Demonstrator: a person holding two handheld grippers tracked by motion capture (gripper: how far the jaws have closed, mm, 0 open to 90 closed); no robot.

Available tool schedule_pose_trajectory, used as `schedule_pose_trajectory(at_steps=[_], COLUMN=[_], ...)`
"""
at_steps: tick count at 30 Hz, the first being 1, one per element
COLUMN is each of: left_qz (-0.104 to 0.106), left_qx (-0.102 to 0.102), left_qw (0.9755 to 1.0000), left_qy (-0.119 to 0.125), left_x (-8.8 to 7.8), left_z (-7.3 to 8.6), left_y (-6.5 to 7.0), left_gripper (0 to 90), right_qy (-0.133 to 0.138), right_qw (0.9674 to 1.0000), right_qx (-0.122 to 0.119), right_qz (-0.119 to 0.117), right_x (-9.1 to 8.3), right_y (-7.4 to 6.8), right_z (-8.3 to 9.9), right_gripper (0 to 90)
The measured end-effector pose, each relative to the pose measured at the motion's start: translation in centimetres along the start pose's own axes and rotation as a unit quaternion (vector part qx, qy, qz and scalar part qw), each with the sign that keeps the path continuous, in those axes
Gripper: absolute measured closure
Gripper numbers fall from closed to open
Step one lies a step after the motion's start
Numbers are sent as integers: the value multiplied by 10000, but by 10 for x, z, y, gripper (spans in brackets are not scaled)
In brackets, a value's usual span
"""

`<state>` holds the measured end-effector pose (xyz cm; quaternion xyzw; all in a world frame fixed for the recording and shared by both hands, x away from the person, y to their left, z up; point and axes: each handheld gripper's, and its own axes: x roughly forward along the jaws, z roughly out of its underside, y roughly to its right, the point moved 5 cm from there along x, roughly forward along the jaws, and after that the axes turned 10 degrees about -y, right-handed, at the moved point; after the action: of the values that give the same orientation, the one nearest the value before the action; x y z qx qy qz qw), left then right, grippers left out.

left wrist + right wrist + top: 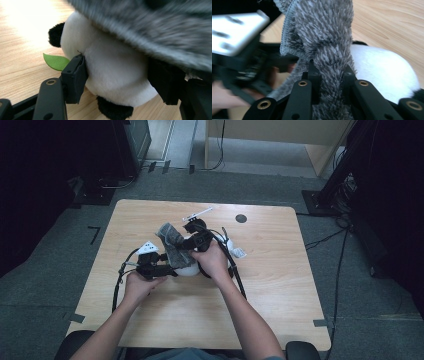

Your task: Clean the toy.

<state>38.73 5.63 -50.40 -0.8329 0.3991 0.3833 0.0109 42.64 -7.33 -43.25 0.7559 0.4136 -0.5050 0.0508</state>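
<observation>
item: table (pixel 280 300), pale wood, bare along its near edge; two forearms came in over it from below.

item: left gripper (pixel 167 269), near-left of centre. jaws stood half wide and pressed either side of the panda (pixel 110 75), a white plush with black ear and foot and a green leaf (pixel 56 61) at its far side. the pads dented the fur, so it read as a hold. the panda sat on the wood at mid-table.

item: right gripper (pixel 187 244), just beyond the left one and over the panda. jaws narrow, pinched on a fold of the cloth (pixel 324 37), a grey shaggy towel with a stitched hem. the cloth rose from the pinch and draped across the panda's top toward the left gripper, whose grey plate (pixel 234 32) showed blurred close by.

item: tag (pixel 239 252), white, at the panda's right side on the table.

item: pen (pixel 197 213), white, farther back, well apart from the work.

item: dark disc (pixel 241 218), far right of the pen.

note on handling, as a judgement: the step looked like wrapping or wiping the panda with the cloth. best to keep the left hold steady and low so the plush did not roll, keep the pinch deep in the fold so the shag did not slip out, and draw the cloth across smoothly, clear of the left jaws.
</observation>
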Motion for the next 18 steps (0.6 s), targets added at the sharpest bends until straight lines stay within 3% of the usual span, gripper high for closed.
schedule_pose_trajectory(at_steps=[8,15,18], left_qz=[-119,-104,-106], left_qx=[71,19,21], left_qw=[9999,9999,9998], left_qy=[-86,-114,-137], left_x=[2,3,3], left_z=[0,-1,-1], left_y=[2,2,2], left_gripper=[393,428,441], right_qy=[37,50,184], right_qw=[10000,9992,9985], right_qx=[34,128,232], right_qz=[86,380,461], right_x=[-6,-34,-50], right_y=[8,26,36], right_z=[10,25,34], right_gripper=[764,760,759])
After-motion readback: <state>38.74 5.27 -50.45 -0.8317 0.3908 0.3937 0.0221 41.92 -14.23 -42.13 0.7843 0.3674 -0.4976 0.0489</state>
